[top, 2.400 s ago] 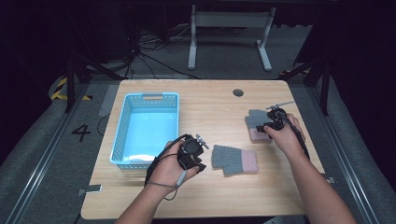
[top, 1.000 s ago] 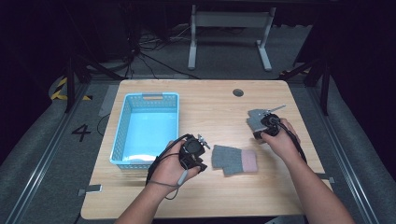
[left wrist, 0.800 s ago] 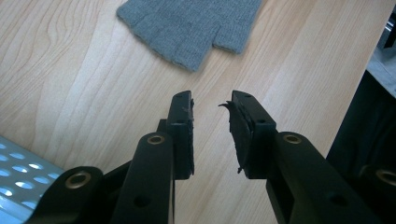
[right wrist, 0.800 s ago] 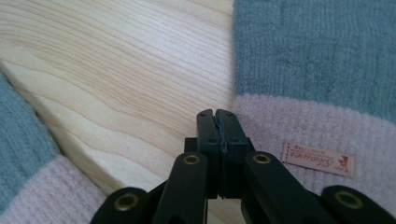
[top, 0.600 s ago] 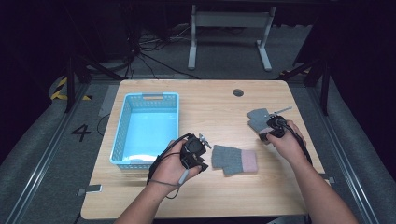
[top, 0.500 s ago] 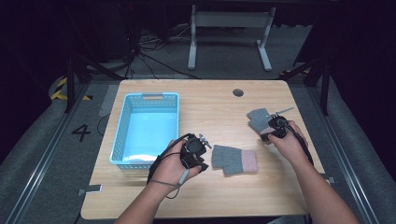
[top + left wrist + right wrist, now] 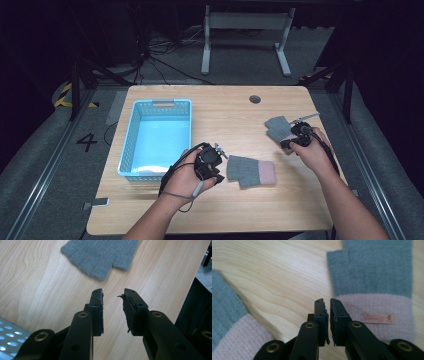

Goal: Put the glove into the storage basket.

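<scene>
Fingers [image 7: 323, 315] of the right gripper [image 7: 295, 137] stand a narrow slit apart, having just been opening, with nothing between them; bare table [image 7: 274, 277] shows past their tips. In that gripper's view one grey glove with a pink cuff [image 7: 374, 287] lies at upper right and a second glove [image 7: 229, 325] at lower left. From the high view, the right gripper sits at centre right, just beside the far glove [image 7: 278, 127]. Left gripper [image 7: 207, 162], at lower centre, has its fingers [image 7: 97, 312] parted wider and empty, pointing toward the near glove [image 7: 250, 171]. A blue basket [image 7: 129, 150] sits at centre left.
</scene>
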Available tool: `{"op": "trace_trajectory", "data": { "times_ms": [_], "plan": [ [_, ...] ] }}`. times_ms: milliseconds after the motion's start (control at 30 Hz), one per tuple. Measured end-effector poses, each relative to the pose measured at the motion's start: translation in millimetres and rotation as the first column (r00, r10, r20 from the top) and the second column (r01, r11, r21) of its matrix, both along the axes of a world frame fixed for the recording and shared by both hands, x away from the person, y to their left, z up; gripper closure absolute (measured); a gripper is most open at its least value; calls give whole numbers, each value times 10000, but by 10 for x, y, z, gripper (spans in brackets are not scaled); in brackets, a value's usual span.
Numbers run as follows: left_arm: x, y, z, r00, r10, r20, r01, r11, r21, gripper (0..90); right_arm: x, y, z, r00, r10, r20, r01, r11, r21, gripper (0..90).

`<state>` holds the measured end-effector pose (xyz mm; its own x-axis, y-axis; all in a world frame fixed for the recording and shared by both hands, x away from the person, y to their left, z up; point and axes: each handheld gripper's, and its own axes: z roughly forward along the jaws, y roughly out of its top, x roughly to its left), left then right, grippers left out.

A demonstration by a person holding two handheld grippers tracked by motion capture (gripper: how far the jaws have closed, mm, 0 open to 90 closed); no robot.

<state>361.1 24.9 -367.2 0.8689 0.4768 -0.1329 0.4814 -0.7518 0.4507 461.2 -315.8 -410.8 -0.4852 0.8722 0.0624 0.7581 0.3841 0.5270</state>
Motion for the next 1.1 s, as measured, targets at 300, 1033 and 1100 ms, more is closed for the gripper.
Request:
{"op": "trace_trajectory", "data": {
  "times_ms": [300, 1033, 1100],
  "plan": [
    [5, 4, -4, 10000, 22, -33, -22, 10000, -28, 698, 184, -100, 130, 9988, -216, 438, 223, 9996, -164, 701],
    [-7, 83, -30, 9995, 298, -125, -298, 9996, 5, 681, 630, -185, -115, 9988, -424, 251, 447, 9936, -1036, 518],
    [-6, 85, -33, 9996, 282, -101, -281, 9996, 9, 681, 643, -174, -142, 9991, -391, 168, 407, 9929, -1121, 515]
  ]
}}
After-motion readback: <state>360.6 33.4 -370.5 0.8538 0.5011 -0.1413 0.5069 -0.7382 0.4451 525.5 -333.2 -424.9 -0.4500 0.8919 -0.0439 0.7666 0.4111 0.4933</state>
